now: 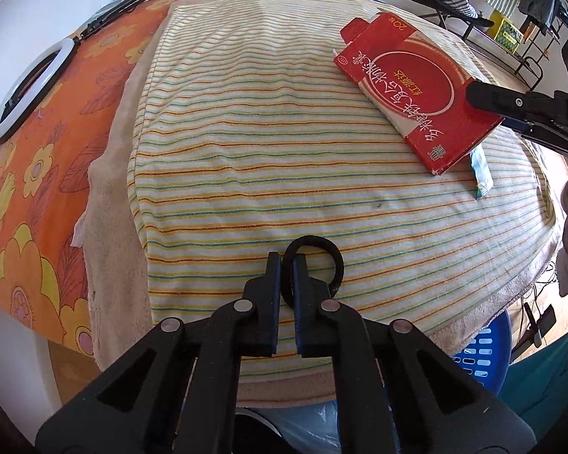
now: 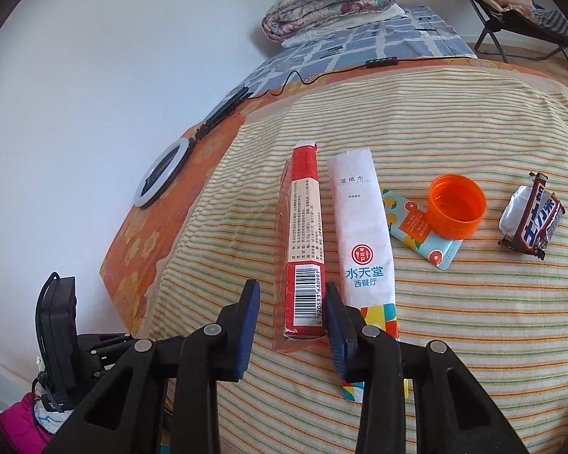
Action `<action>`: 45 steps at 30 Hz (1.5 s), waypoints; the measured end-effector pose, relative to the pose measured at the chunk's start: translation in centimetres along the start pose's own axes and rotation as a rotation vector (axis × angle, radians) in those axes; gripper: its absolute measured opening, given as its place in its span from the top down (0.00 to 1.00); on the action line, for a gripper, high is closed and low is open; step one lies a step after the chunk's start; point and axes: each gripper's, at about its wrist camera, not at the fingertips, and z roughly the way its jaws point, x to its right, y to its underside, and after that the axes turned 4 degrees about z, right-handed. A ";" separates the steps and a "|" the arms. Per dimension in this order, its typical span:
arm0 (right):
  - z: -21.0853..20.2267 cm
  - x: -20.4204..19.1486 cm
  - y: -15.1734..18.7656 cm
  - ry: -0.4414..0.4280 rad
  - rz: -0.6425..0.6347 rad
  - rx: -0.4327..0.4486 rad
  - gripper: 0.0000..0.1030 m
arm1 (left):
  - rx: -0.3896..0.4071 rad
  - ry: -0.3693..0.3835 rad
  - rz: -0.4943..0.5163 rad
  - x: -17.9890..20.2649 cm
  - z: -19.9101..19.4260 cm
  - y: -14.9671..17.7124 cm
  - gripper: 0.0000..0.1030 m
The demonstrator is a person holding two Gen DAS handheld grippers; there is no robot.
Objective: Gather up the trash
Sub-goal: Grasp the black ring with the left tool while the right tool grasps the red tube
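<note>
left gripper (image 1: 287, 265) is pinching a black plastic ring (image 1: 314, 265) over the striped towel (image 1: 246, 151). right gripper (image 2: 293, 306), jaws apart, is straddling the red cardboard box (image 2: 305, 242), prob to lift it w/ the other trash.

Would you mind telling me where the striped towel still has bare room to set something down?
The striped towel lies bare between the orange floral cloth and the red box. Its right part is crowded: red box, white wet-wipe packet, orange cap resting on a small fruit-print packet, then the candy wrapper.
</note>
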 end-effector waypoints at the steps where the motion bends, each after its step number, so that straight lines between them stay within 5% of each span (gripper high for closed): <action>1: 0.4 -0.2 0.0 0.004 -0.006 -0.003 0.65 | 0.002 -0.001 0.000 0.0 0.0 0.0 0.97; 8: 2.0 -1.8 -0.2 0.083 -0.085 0.019 0.65 | 0.023 0.003 -0.005 0.1 -0.7 -0.1 0.98; 12: 1.6 -2.9 0.0 0.113 -0.139 0.045 0.82 | 0.043 0.008 -0.013 0.0 -1.3 -0.3 0.98; 45: -9.7 -5.6 8.0 0.161 -0.295 0.115 0.82 | 0.167 0.052 0.045 4.0 -6.6 1.8 0.98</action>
